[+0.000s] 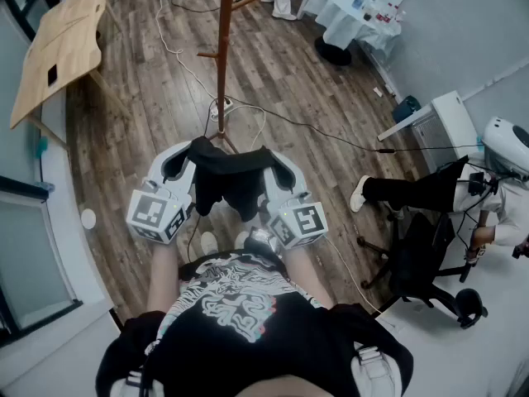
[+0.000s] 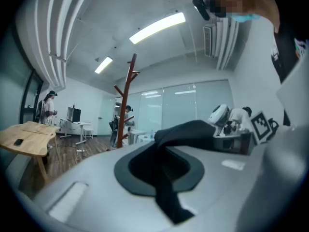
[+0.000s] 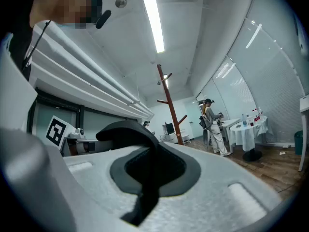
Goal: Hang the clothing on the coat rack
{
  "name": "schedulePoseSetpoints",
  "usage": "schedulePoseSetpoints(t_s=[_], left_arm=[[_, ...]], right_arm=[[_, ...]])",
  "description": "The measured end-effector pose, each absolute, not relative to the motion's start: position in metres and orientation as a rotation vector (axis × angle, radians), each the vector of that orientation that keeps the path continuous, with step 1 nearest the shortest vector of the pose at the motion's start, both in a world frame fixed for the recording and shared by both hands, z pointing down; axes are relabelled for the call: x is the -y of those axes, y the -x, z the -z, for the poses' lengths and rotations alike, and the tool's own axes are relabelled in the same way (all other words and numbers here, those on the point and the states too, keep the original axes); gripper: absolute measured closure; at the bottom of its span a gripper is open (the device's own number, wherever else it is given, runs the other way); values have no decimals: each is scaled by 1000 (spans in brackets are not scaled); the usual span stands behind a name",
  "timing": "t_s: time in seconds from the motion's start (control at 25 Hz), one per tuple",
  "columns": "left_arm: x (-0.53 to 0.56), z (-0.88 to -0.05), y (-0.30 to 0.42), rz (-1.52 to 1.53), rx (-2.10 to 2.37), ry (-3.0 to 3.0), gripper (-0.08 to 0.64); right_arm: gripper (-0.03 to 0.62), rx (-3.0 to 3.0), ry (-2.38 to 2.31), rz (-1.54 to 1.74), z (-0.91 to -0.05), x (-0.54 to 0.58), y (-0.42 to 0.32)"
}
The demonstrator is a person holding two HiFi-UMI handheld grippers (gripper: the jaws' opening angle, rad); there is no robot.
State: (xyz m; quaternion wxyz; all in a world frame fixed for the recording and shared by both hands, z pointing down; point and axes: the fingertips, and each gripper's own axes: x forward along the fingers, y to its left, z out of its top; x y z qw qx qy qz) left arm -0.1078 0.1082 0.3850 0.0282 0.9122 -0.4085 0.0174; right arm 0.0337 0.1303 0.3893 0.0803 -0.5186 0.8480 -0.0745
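A black piece of clothing (image 1: 227, 176) hangs slack between my two grippers, just in front of my chest. My left gripper (image 1: 183, 165) holds its left end and my right gripper (image 1: 279, 169) its right end. In the left gripper view the dark cloth (image 2: 166, 178) runs out through the closed left gripper (image 2: 161, 166). The right gripper view shows the same cloth (image 3: 145, 178) pinched in the right gripper (image 3: 149, 170). The brown wooden coat rack (image 1: 223, 48) stands a step ahead on the wood floor; its pegs are bare (image 2: 126, 105) (image 3: 169, 105).
Cables (image 1: 273, 122) trail over the floor around the rack's base. A tilted wooden table (image 1: 58, 48) stands at the left, a round white-clothed table (image 1: 351, 15) at the back right. A seated person (image 1: 430, 193) and a black office chair (image 1: 430, 263) are at the right.
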Motion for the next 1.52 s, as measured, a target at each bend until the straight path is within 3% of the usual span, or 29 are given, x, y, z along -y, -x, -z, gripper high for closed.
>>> schedulePoseSetpoints(t_s=[1.52], left_arm=[[-143, -385, 56, -39, 1441, -2717, 554]], right_arm=[[578, -2604, 1334, 275, -387, -155, -77]])
